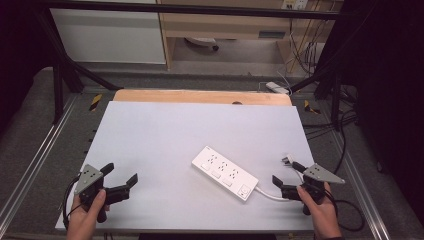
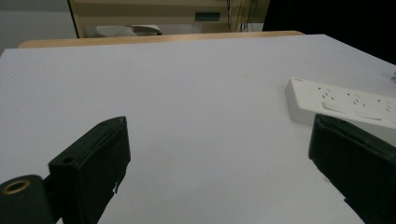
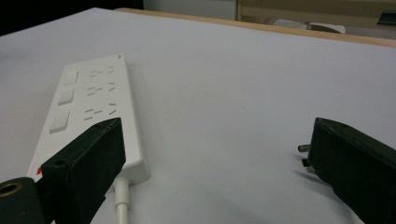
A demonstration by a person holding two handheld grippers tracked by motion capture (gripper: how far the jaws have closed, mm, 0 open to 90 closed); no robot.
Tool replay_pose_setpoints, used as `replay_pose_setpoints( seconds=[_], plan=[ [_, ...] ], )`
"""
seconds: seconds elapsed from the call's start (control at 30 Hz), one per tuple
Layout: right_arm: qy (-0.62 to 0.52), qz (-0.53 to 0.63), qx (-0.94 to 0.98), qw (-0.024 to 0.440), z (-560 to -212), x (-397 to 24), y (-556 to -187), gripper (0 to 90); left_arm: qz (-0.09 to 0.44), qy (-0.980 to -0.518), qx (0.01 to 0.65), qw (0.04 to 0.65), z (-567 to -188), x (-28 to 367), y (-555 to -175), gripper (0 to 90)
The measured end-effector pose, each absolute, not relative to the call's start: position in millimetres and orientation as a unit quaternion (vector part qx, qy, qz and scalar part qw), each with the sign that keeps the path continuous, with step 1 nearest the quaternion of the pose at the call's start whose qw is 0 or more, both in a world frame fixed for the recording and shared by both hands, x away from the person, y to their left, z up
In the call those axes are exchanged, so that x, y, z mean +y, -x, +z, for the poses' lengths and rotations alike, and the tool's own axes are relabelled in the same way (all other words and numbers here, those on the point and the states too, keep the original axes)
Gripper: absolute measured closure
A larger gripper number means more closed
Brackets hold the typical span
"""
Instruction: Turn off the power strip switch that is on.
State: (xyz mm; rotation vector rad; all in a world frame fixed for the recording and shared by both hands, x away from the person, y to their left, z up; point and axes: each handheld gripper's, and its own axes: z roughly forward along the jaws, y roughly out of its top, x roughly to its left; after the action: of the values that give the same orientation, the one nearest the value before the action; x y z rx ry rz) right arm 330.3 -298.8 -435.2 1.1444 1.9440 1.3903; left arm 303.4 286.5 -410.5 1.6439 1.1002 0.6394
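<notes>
A white power strip (image 1: 225, 172) with three rows of sockets and switches lies slantwise on the white table (image 1: 165, 130), right of the middle. Its white cable (image 1: 270, 194) runs right toward a plug (image 1: 288, 160) lying near the table's right edge. My right gripper (image 1: 287, 173) stands open just right of the strip's cable end, with nothing between its fingers. In the right gripper view the strip (image 3: 93, 98) lies behind the left jaw and the plug's metal prongs (image 3: 304, 154) peek out beside the right jaw. My left gripper (image 1: 120, 173) is open at the front left, far from the strip (image 2: 345, 102).
A wooden board edge (image 1: 200, 96) borders the table's far side. Black frame bars (image 1: 65, 65) and loose cables (image 1: 345, 125) stand around the table. A cabinet (image 1: 225, 25) sits on the floor beyond.
</notes>
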Motion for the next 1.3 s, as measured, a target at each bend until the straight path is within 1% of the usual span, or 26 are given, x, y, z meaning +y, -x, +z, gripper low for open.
replay_pose_setpoints(
  seconds=[0.13,0.4,0.63,0.77,0.9,1.23,1.3],
  plan=[
    [-0.42,0.511,0.711,0.24,-435.7,-298.8,-331.3,4.2,0.265,-0.682,0.458,0.505,-410.0,287.3,-303.4,5.6],
    [-0.426,0.516,0.7,0.25,-433.9,-303.1,-329.9,3.6,0.261,-0.682,0.46,0.506,-410.3,286.1,-303.4,5.4],
    [-0.43,0.518,0.697,0.247,-432.3,-302.4,-327.7,3.2,0.26,-0.689,0.45,0.505,-410.2,283.4,-302.9,5.4],
    [-0.433,0.519,0.694,0.247,-430.5,-303.6,-327.5,3.2,0.277,-0.671,0.452,0.518,-406.1,287.1,-300.4,5.4],
    [-0.437,0.522,0.688,0.252,-428.5,-306.2,-327.5,3.3,0.275,-0.669,0.455,0.519,-406.6,287.5,-300.9,5.4],
    [-0.454,0.531,0.677,0.232,-424.6,-306.1,-327.8,2.2,0.269,-0.675,0.457,0.512,-408.8,286.1,-302.6,5.1],
    [-0.46,0.546,0.664,0.221,-421.9,-305.3,-326.5,2.1,0.268,-0.676,0.457,0.512,-409.3,285.9,-302.6,5.1]
  ],
)
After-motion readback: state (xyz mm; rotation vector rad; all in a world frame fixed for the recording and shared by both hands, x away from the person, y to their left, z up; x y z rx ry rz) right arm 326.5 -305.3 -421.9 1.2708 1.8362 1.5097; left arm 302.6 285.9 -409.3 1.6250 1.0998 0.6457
